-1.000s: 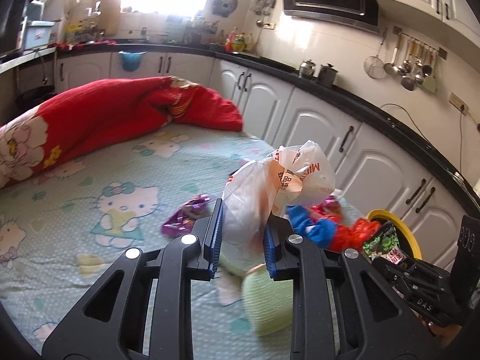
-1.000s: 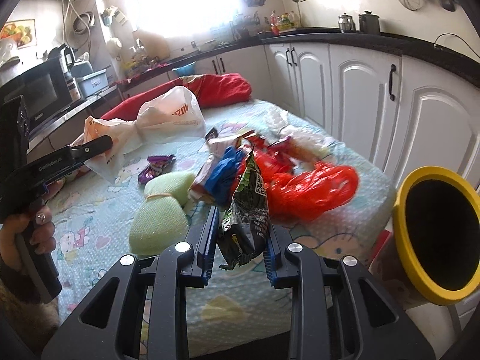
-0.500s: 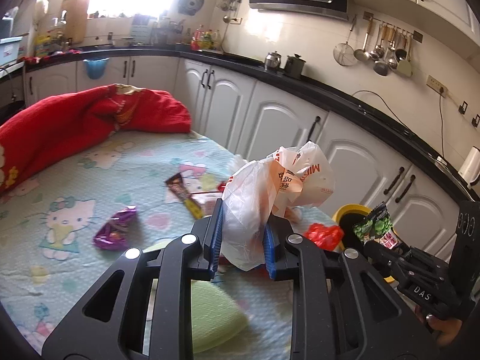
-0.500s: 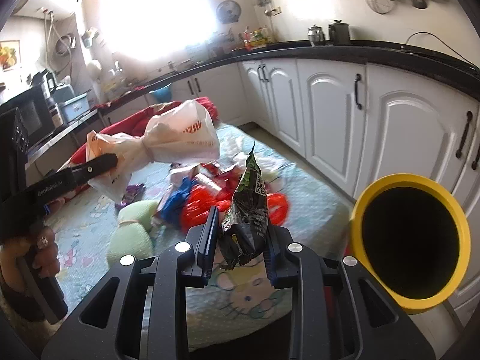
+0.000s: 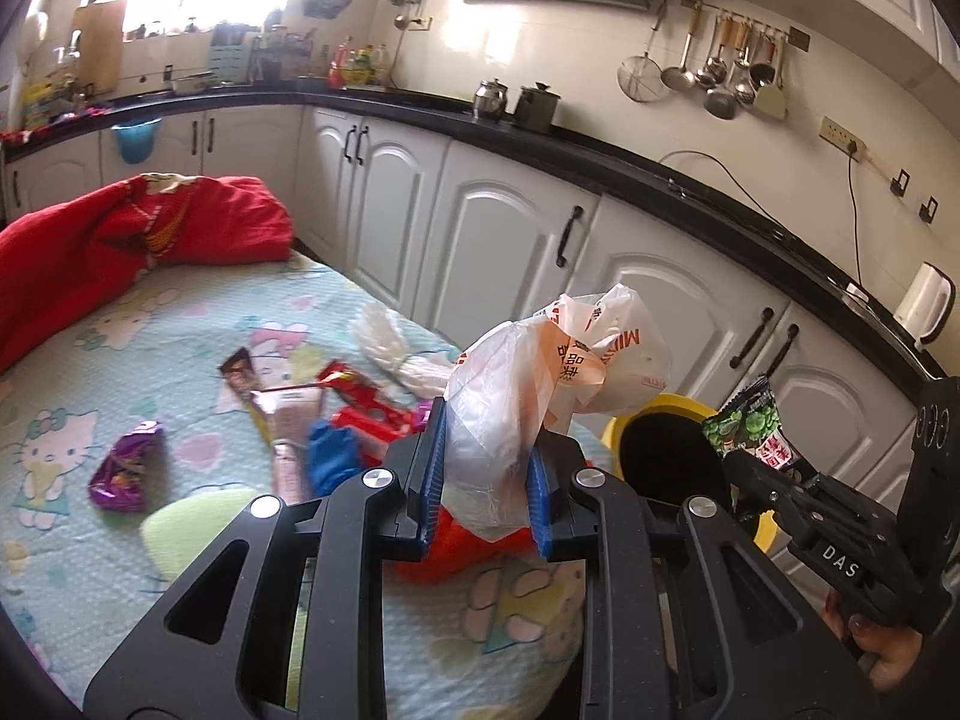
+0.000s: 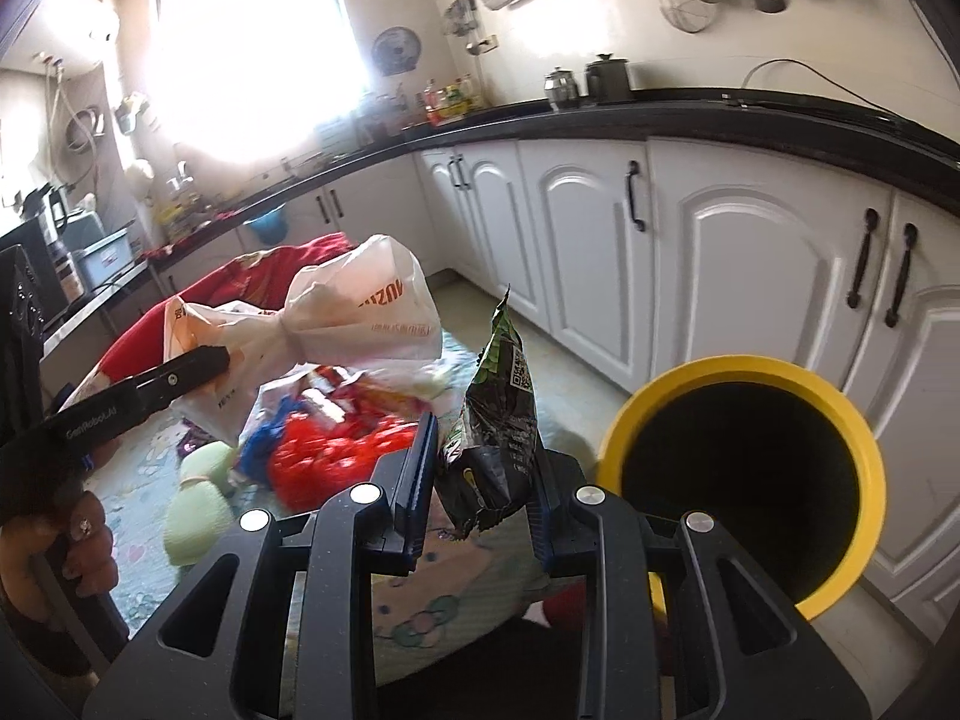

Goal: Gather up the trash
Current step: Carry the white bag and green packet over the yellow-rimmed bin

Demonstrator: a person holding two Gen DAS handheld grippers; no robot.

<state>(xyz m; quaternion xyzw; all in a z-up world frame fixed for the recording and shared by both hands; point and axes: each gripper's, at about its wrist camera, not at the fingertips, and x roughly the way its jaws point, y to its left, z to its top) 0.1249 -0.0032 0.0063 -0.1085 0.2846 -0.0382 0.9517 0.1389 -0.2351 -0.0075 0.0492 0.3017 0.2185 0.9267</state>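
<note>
We've got the left gripper (image 5: 483, 474) clamped on a plastic bag (image 5: 540, 384) and the right gripper (image 6: 480, 480) pinching a snack wrapper (image 6: 498, 420), neither in the yellow bin (image 6: 744, 468) yet, plenty more wrappers (image 5: 288, 414) left on the bed (image 5: 180, 312).

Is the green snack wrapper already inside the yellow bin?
No, the green snack wrapper is pinched in the right gripper, beside the yellow bin, not inside it.

place: home kitchen | shown by: white cabinets (image 5: 498, 228), black countertop (image 6: 690, 114), hanging ladles (image 5: 720, 72)
</note>
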